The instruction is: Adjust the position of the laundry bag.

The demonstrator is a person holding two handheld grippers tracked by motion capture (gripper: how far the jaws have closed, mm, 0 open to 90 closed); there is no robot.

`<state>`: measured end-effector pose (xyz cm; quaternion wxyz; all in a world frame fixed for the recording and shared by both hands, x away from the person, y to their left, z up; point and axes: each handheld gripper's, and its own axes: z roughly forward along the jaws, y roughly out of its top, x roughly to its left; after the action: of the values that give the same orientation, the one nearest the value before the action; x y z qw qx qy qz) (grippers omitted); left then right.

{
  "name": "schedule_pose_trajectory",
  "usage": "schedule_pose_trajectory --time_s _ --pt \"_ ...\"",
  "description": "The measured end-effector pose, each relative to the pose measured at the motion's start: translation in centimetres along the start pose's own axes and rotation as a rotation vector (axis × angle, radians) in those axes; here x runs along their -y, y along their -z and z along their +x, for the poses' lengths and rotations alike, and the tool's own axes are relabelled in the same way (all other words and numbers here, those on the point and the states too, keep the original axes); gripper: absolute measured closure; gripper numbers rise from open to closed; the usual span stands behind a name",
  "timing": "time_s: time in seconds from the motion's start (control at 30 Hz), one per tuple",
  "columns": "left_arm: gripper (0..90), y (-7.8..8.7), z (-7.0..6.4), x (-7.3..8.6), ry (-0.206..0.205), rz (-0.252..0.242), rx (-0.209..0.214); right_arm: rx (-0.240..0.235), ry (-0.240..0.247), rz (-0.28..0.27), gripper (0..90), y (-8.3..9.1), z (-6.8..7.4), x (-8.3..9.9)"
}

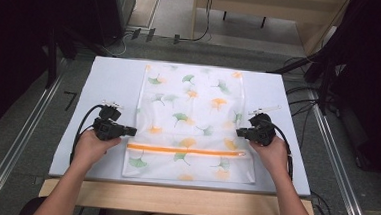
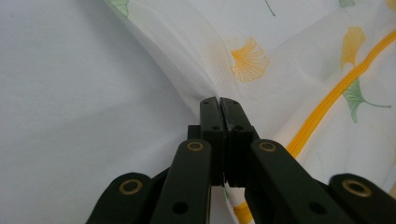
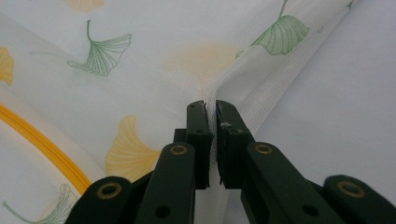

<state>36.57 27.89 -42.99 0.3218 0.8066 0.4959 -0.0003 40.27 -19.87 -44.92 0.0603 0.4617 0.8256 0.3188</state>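
Lay flat in the middle of the pale blue table (image 1: 105,77): a white mesh bag (image 1: 193,107) printed with ginkgo leaves, its orange zipper (image 1: 186,150) running across near the person's edge. Pinched at both side edges, just above that zipper. Left gripper (image 1: 127,130) clamped on the bag's left edge, jaws pressed together with a ridge of mesh gathered up between them, plain in the left gripper view (image 2: 219,103). Right gripper (image 1: 242,132) biting the right edge, jaws nearly together with only a sliver of gap and the fabric tented into it, as seen in the right gripper view (image 3: 210,108). Both hands low, close to the table surface.

Looked like the grasp stage of a fold or a lift, both sides secured and nothing raised yet beyond those small peaks. Called next for an even rise with both grippers together, keeping the mesh taut between them so the thin fabric didn't sag or slip from either pinch.
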Motion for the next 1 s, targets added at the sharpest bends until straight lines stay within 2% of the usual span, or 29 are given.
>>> schedule_pose_trajectory --time_s 0.13,0.47,0.6,0.77,0.87,1.0 --pt "90.0 0.4 0.5 0.0 0.0 0.004 -0.01 -0.006 0.012 0.001 86.1 -0.4 0.5 -0.3" --pt "90.0 1.2 1.8 0.2 0.037 -0.013 -0.027 -0.025 0.034 0.004 85.5 -1.1 1.7 -0.8" --pt "90.0 1.2 1.9 0.4 0.039 -0.006 -0.055 -0.022 0.042 0.011 85.2 -1.4 2.1 -1.0" --pt "88.9 1.1 2.1 0.4 0.042 0.002 -0.065 -0.022 0.043 0.017 83.6 -1.5 2.2 -1.0" --pt "88.0 1.0 2.2 0.4 0.052 0.003 -0.052 -0.025 0.036 0.014 82.1 -1.5 2.0 -1.0" --pt "79.9 0.9 2.3 0.5 0.057 0.001 -0.041 -0.027 0.025 0.016 78.3 -1.5 1.9 -0.9"
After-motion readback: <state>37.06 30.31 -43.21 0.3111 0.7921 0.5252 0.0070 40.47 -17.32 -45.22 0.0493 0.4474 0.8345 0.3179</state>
